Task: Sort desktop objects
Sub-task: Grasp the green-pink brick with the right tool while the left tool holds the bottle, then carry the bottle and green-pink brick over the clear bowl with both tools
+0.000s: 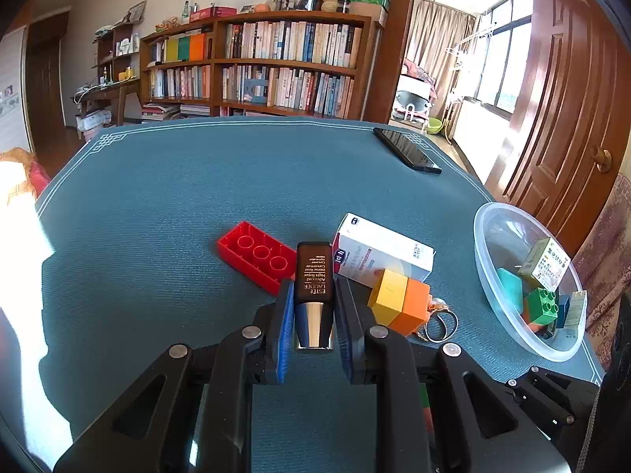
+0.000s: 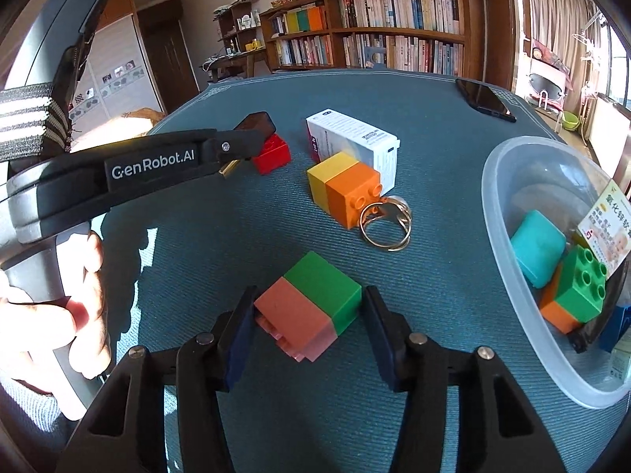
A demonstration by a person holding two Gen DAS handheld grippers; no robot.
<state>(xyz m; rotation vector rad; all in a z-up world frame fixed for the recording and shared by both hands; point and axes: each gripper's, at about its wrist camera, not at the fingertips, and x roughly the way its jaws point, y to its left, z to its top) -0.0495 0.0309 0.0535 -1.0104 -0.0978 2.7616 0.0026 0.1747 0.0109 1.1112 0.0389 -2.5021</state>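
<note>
Teal mat point(image 1: 177, 216) is carrying most of the clutter: red brick point(image 1: 254, 256), white carton point(image 1: 384, 256), yellow/orange brick pair point(image 1: 398, 303) w/ gold rings point(image 1: 439, 325) touching it, black phone point(image 1: 406, 149) lying near the far edge. Clear bowl point(image 1: 487, 260) is sitting at right, already holding blocks & a small box. Left gripper point(image 1: 314, 299) is clamping the brown serum bottle point(image 1: 314, 276) just in front of the red brick, long axis running along the fingers, metallic cap toward the camera. Right gripper point(image 2: 307, 315) is standing half-open round the pink/green block point(image 2: 311, 303) on the mat; the block is lying diagonal, green end pointing away, pads looking just clear of it.
</note>
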